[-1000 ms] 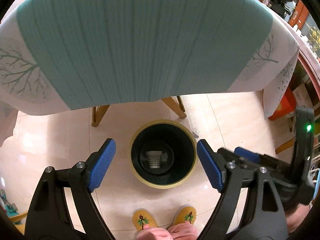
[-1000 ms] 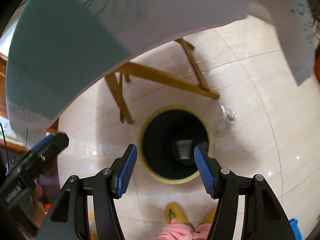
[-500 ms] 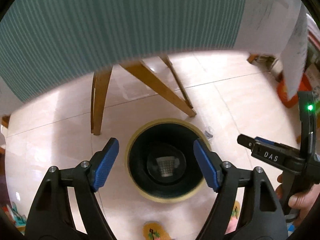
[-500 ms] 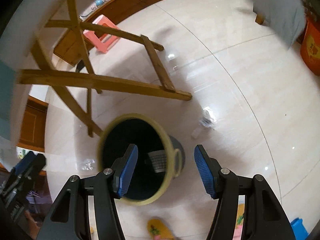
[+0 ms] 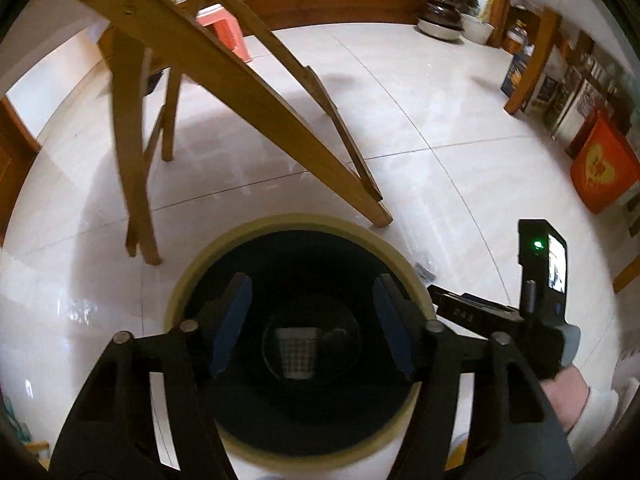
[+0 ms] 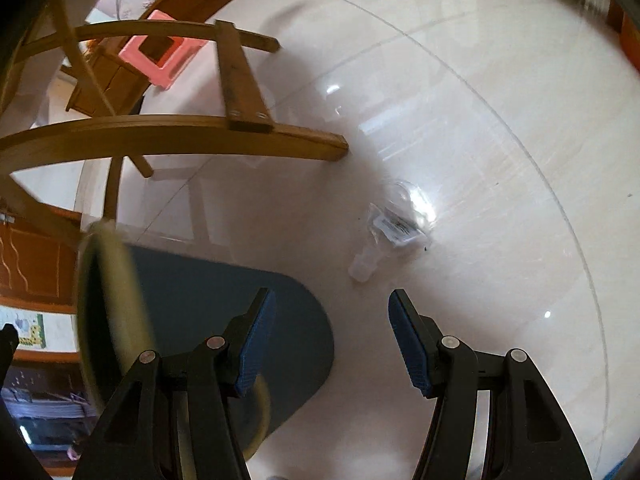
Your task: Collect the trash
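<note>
A dark bin with a yellow rim (image 5: 192,276) stands on the tiled floor. A white checked cup (image 5: 295,352) lies at its bottom. My left gripper (image 5: 310,330) hangs open right above the bin's mouth, nothing between its blue pads. In the right wrist view the same bin (image 6: 192,292) shows its blue-grey side at lower left. A crumpled clear plastic bottle (image 6: 390,226) lies on the floor just ahead of my right gripper (image 6: 330,344), which is open and empty. A scrap of that bottle (image 5: 425,272) peeks past the bin's right rim.
Slanted wooden table legs (image 5: 248,92) stand behind the bin, one foot (image 6: 316,142) close to the bottle. A pink stool (image 6: 158,54) sits under the table. An orange-red box (image 5: 602,170) and shelves line the right wall. A sleeve (image 5: 576,404) holds the right gripper.
Both grippers have dropped lower toward the floor. The left one now sits over the bin's mouth. The right one has swung right, off the bin and toward the plastic bottle.
</note>
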A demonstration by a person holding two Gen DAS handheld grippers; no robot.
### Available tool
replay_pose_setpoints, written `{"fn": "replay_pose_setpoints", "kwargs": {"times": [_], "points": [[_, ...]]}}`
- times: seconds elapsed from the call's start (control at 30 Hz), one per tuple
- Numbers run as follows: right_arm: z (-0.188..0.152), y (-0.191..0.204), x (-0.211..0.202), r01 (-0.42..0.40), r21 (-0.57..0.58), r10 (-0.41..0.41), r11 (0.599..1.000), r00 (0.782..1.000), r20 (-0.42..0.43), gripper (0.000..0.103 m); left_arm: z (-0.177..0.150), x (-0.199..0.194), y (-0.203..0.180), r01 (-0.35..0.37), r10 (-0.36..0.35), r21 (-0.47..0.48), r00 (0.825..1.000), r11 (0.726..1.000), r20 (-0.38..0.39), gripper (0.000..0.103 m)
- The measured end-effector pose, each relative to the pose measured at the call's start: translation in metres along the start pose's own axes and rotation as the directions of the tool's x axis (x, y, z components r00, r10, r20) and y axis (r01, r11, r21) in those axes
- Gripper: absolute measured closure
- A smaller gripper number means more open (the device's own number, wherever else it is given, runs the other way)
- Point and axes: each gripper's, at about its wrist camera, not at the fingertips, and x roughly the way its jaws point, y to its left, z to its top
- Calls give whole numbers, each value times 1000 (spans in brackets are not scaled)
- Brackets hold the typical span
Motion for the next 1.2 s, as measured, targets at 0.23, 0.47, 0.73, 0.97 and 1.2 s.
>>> {"fn": "replay_pose_setpoints", "kwargs": {"times": [0.23, 0.47, 0.73, 0.97, 1.2], "points": [[33, -48, 56, 41, 103, -40, 994, 999, -7, 43, 16, 43, -14, 25, -29, 88, 998, 996, 48, 46], [54, -69, 108, 47, 126, -44, 991, 999, -25, 43, 31, 60, -26, 54, -64, 142, 996, 988, 67, 46], [73, -62, 156, 30, 128, -30, 991, 1000, -5, 49, 24, 67, -19, 72, -86, 195, 994, 978, 64, 46], [69, -50, 165, 63, 72, -60, 995, 997, -51, 85, 16, 76, -1, 61, -68, 157, 997, 986, 43, 46], [57, -22, 70, 77, -23, -76, 997, 996, 45, 86, 12, 62, 21, 45, -45, 81, 999, 996, -4, 46]]}}
